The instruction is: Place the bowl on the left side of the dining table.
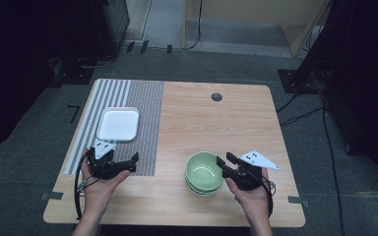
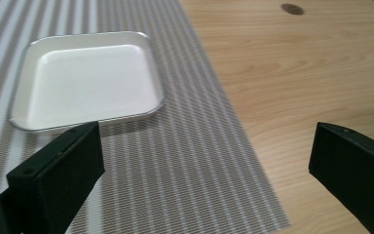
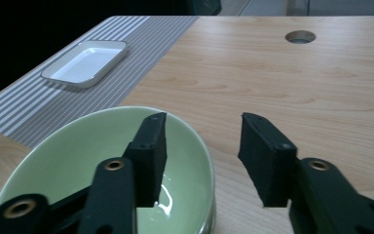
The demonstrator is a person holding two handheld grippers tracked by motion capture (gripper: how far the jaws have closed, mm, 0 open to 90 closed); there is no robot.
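We are straddling the near rim of the green bowls with the right gripper, jaws apart, pads not pressing. The left gripper is hovering wide open over the striped mat, behind the white tray. The wooden table is standing on grey carpet, with cables beyond.
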